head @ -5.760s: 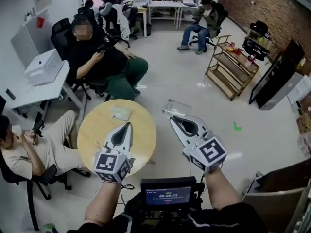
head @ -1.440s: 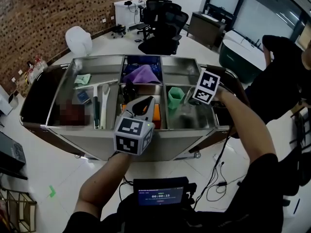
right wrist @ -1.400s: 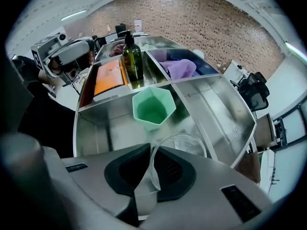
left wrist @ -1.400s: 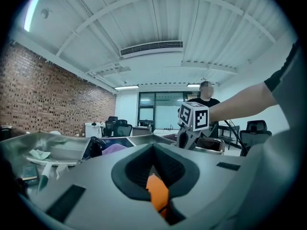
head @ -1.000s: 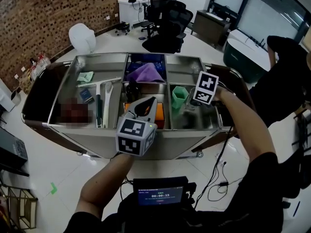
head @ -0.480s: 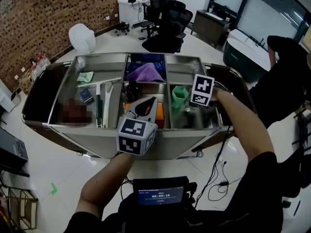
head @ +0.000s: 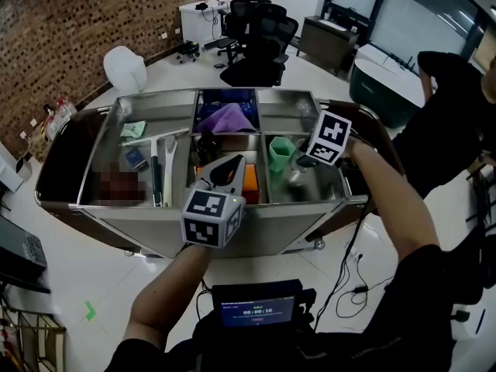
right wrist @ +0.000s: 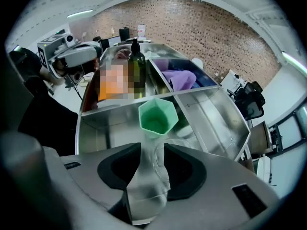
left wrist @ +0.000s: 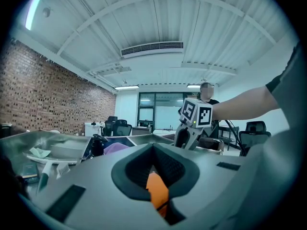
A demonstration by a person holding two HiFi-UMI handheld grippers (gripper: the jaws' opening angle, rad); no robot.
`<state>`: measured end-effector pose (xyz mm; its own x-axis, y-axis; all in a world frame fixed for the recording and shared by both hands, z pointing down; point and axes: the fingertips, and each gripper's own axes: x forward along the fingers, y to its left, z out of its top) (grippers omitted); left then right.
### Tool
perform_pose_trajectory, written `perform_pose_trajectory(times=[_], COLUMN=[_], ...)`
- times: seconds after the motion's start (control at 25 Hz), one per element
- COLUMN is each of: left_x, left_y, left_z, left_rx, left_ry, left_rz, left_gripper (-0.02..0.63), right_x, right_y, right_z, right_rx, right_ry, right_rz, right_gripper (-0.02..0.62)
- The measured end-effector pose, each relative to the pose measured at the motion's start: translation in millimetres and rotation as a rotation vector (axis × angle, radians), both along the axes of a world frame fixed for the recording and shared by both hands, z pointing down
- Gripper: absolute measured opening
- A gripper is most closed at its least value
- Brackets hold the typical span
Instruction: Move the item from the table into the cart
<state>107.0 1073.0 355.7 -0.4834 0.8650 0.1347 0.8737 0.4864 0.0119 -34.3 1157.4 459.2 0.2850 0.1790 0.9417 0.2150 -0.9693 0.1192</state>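
The right gripper [right wrist: 152,147] is pointed steeply down into the front right compartment of the cart [head: 232,211]. Its jaws have just been opening and are now parted, the grip released. A clear plastic item [right wrist: 146,195] is framed between them, over the compartment floor. At 12 o'clock from the jaws a green hexagonal cup [right wrist: 156,121] is stood upright, just beside the item.

The left gripper [head: 235,163] is held roughly level over the cart's front edge, at 8 o'clock from the right one. Its jaws are brought together on nothing. An orange object [head: 249,183] is glimpsed just beyond them in the middle compartment.

The cart is made of bare steel and divided into compartments. A purple cloth [head: 229,118] is laid in the back middle one, and a dark pump bottle [right wrist: 138,63] is stood near it. A white-handled squeegee [head: 155,142] is laid at 9 o'clock.

In the head view a brick wall [head: 70,22] is seen at 10 o'clock and office chairs [head: 260,29] at 12. A person in dark clothing [head: 442,107] is seen at 3 o'clock.
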Motion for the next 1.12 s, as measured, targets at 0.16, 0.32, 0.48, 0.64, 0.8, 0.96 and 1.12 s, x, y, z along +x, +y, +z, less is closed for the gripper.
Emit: perform_pose_trajectory(times=[0.16,0.32,0.48,0.64,0.8,0.96,1.12], left_x=[3.5,6.3,10.5,-2.9,-32.5,-61.5,-76.0], left_y=[-7.5,-19.7,-36.0,-66.7,-99.5,-132.7,-167.3], left_z=[-6.2,-12.1,-15.6,-2.1,-0.9,11.9,26.1], left_rx=[-0.045,-0.07,-0.14,-0.1,-0.135,-0.115,-0.103], left_ry=[0.033,0.007,0.047,0.011,-0.013,-0.015,-0.008], left_rz=[0.008,0.04,0.049,0.069,0.083,0.055,0.006], left_gripper=[0.0,0.0,0.0,0.0,0.0,0.0,0.0], right_x=[8.9,15.2,15.0,-8.7,-41.7,-70.2,-94.1], right_y=[-20.0,-41.2,-71.9,-111.6,-155.1,-195.2,-232.3], right_z=[-27.2,-73.7,-118.5,-143.1,-146.8,-140.3,-136.8], right_rx=[-0.092,-0.199,-0.325,-0.429,-0.466,-0.531,-0.576], right_ry=[0.129,0.348,0.599,0.818,0.952,0.994,1.044], right_rz=[0.028,0.107,0.179,0.252,0.279,0.266,0.284], right_gripper=[0.146,0.144,0.146,0.104,0.02,0.018,0.008])
